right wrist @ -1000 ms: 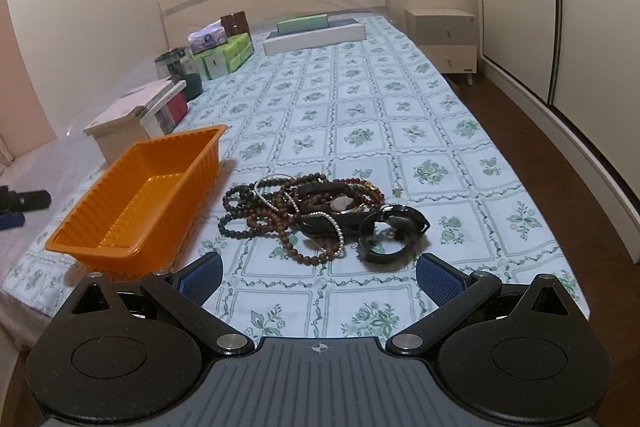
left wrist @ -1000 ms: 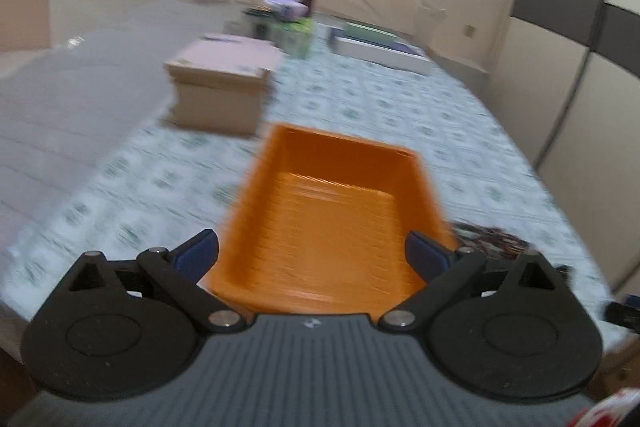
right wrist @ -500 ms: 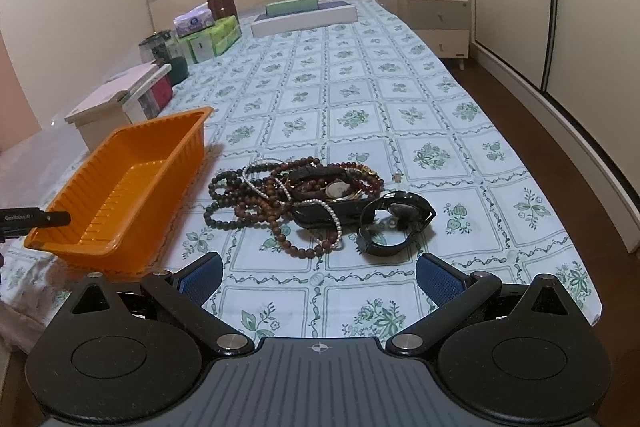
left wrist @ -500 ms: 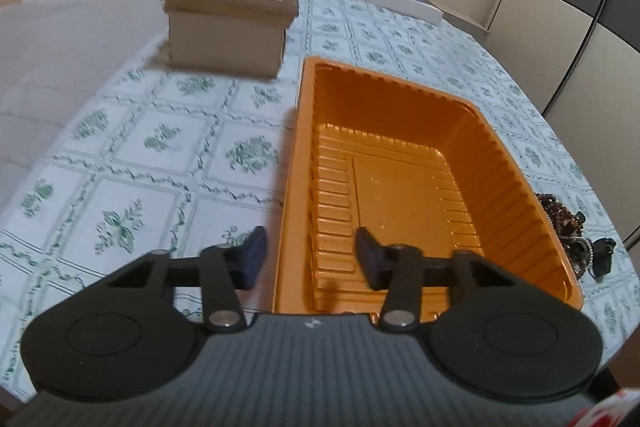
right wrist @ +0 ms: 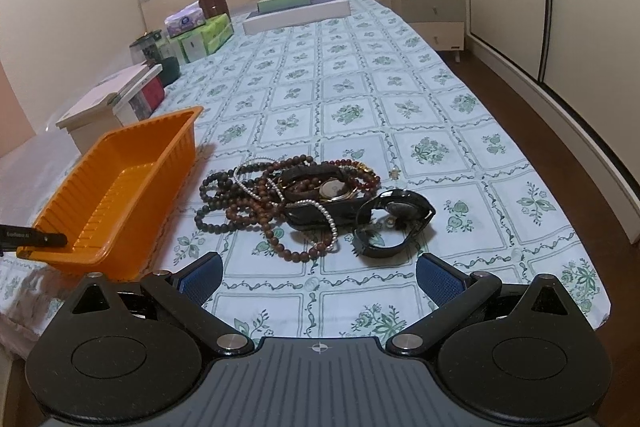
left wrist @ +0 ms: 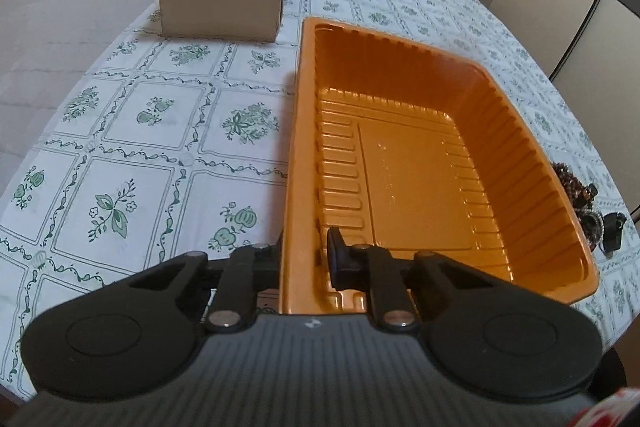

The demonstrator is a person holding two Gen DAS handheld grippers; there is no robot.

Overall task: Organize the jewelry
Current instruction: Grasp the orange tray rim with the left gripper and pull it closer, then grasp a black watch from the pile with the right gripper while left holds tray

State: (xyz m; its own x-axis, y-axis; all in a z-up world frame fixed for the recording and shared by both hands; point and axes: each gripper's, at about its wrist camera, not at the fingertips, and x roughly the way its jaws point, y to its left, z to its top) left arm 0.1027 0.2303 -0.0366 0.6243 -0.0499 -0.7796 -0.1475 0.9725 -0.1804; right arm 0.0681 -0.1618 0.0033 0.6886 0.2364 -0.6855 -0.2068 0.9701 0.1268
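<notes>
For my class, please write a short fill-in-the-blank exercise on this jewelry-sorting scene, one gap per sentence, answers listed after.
1. The left gripper is closed on the near wall of the ______ tray.
2. The inside of the tray holds ______ so far.
3. The right gripper has its jaws ______, with nothing between them.
4. The black watch lies on the side of the bead bracelets facing ______ from the tray.

Answers: orange; nothing; open; away
</notes>
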